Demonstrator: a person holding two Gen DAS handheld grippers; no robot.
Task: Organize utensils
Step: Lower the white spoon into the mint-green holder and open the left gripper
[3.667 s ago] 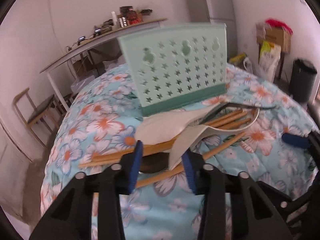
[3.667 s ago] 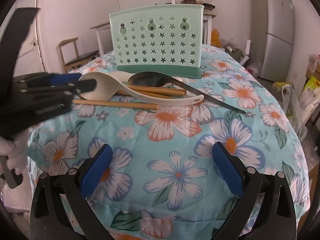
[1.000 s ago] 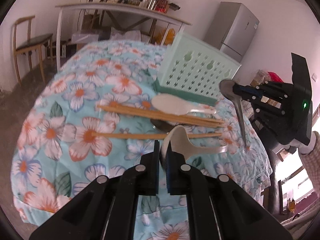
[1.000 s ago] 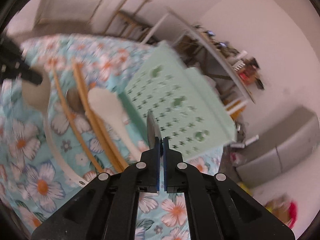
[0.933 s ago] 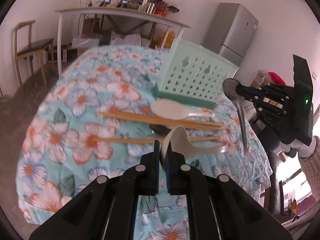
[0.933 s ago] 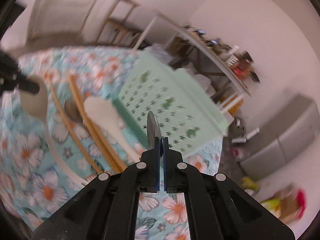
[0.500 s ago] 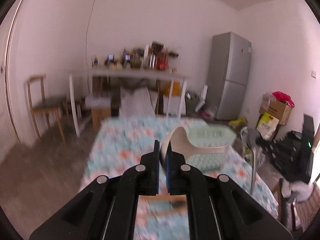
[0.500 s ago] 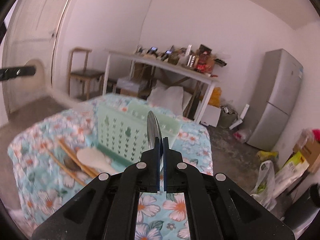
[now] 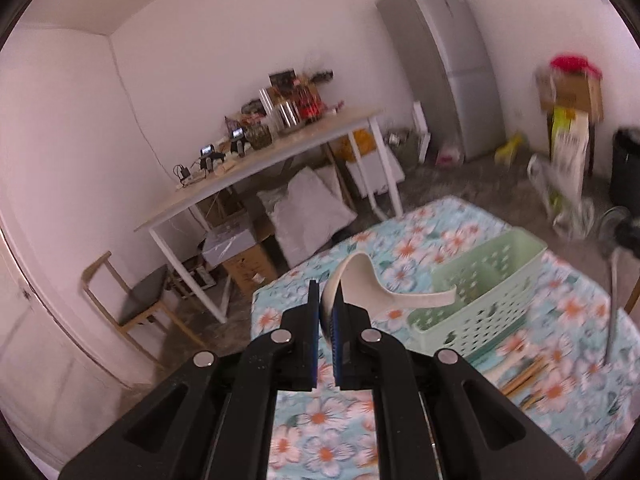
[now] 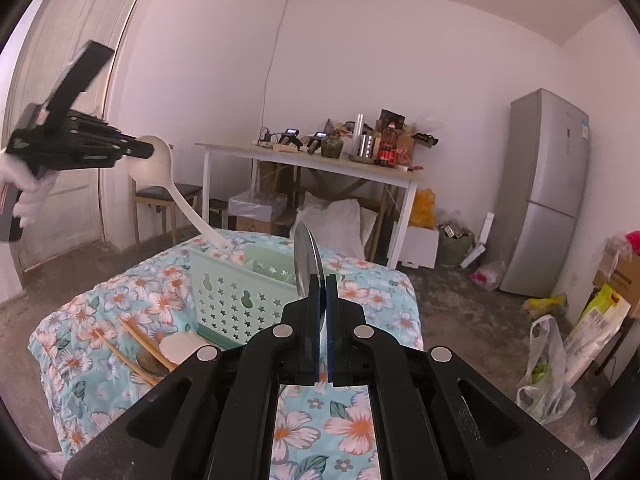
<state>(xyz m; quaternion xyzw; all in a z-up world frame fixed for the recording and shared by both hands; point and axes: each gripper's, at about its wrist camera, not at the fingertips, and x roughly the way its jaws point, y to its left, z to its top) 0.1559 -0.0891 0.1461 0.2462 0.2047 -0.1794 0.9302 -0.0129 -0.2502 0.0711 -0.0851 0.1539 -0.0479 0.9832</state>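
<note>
Moved: I have lifted both spoons off the table since the earlier frame.
Left gripper (image 9: 326,312): clamped on the white ladle (image 9: 360,284), handle over the green basket (image 9: 492,304).
Right gripper (image 10: 322,300): clamped on the metal spoon (image 10: 305,258).
Right view only: chopsticks (image 10: 146,346) beside the basket, on its near left.

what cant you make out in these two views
- Left wrist view: the right gripper is blurred and cut by the frame edge; only the metal spoon handle is readable.
- Right wrist view: the metal spoon's handle is hidden below the gripper.
- Both views: the basket floor is hidden by its walls.
- Chopsticks: blurred.
</note>
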